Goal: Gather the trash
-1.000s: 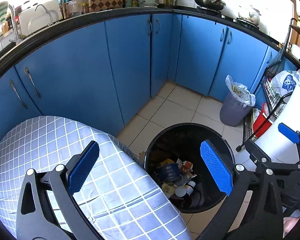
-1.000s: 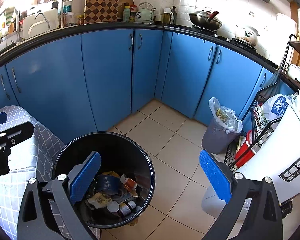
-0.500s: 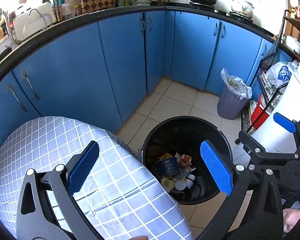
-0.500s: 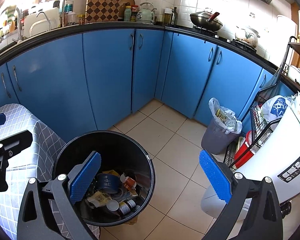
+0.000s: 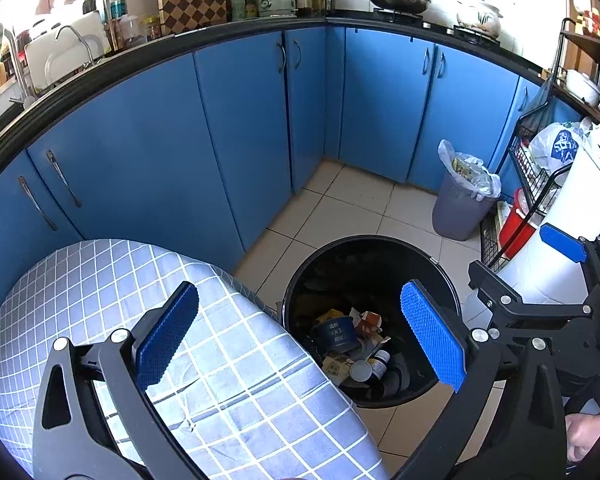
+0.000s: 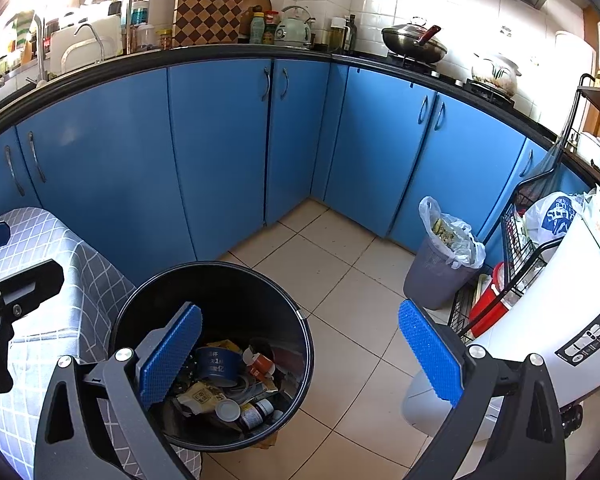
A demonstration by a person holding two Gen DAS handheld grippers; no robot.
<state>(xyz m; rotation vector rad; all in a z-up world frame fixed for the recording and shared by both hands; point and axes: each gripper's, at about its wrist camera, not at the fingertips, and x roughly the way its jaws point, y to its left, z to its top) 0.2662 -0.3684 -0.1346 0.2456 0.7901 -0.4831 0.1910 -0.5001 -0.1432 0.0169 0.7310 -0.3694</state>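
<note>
The left gripper (image 5: pixel 300 336) hangs over the near right edge of a surface covered in a grey-blue checked cloth (image 5: pixel 100 280); its blue-padded fingers (image 5: pixel 166 334) are spread wide and hold nothing. To the right of the cloth, touching its edge, stands a black round bin (image 5: pixel 440 280) on the tiled floor (image 5: pixel 340 196). The collected trash (image 5: pixel 352 344) lies at the bottom of this bin: a dark blue cup (image 6: pixel 218 364), a small orange-and-white carton (image 6: pixel 260 362), a round white lid (image 6: pixel 227 410), a small dark bottle (image 6: pixel 256 414) and crumpled paper wrappers.

The right gripper (image 6: pixel 300 360) hangs above the right rim of the black round bin, its fingers also spread wide and empty. Its left pad overlaps the bin opening in the right wrist view; its right pad is over the floor.

Blue cabinet doors (image 6: pixel 220 140) run along the far side under a black countertop (image 6: pixel 220 54). Further right, well apart from the black bin, stands a grey bin with a white liner (image 6: pixel 440 276). A wire rack (image 6: pixel 516 240) and a white appliance (image 6: pixel 540 332) occupy the right edge.
</note>
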